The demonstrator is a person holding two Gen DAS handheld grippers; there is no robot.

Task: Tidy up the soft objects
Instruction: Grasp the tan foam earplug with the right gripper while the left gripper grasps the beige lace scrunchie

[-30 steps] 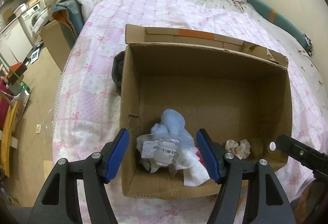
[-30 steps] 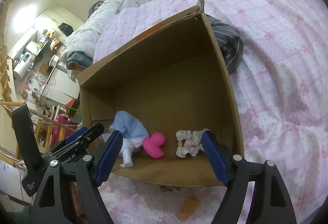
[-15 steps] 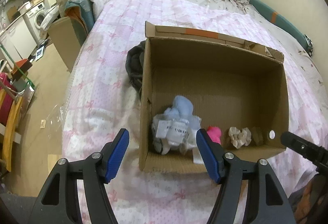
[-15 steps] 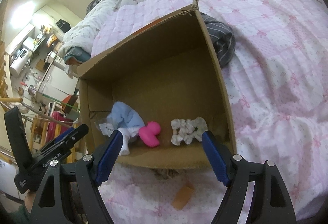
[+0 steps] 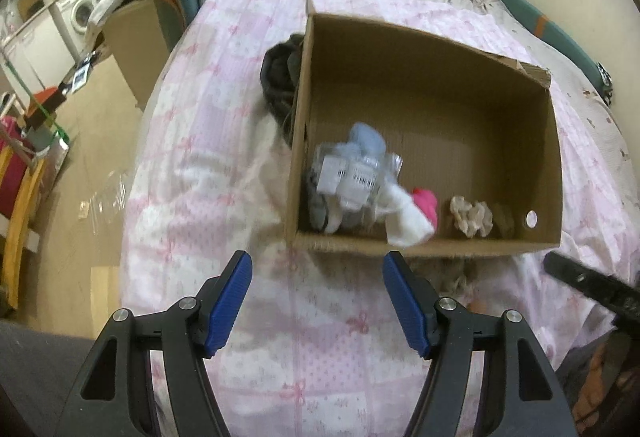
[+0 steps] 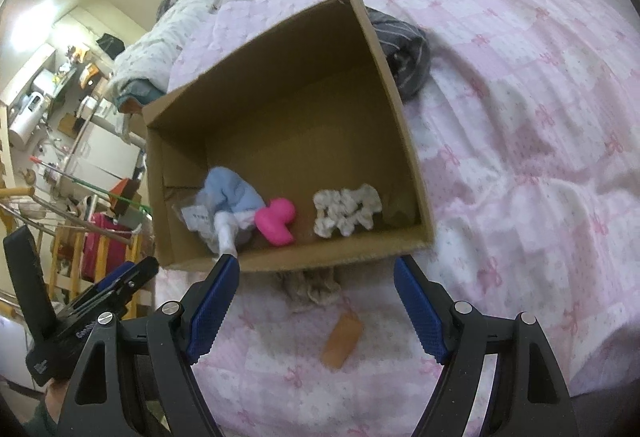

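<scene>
1. Holding my left gripper (image 5: 316, 297) and right gripper (image 6: 316, 301) spread wide, both empty, just short of the cardboard box (image 6: 280, 85).
2. Beige cloth (image 6: 312, 287) lies bunched against the box's near wall on the quilt (image 6: 520, 117): light and floppy, I'd judge; I'd pinch its thickest fold.

Warm, fairly dim indoor light; a bright ceiling lamp (image 6: 34, 21) glares at far left in the right wrist view. The cardboard box (image 5: 424, 249) holds soft shadow inside. Motion blur smears the pink quilt (image 6: 540, 141). Fisheye bending curves the edges, with black vignetted corners
</scene>
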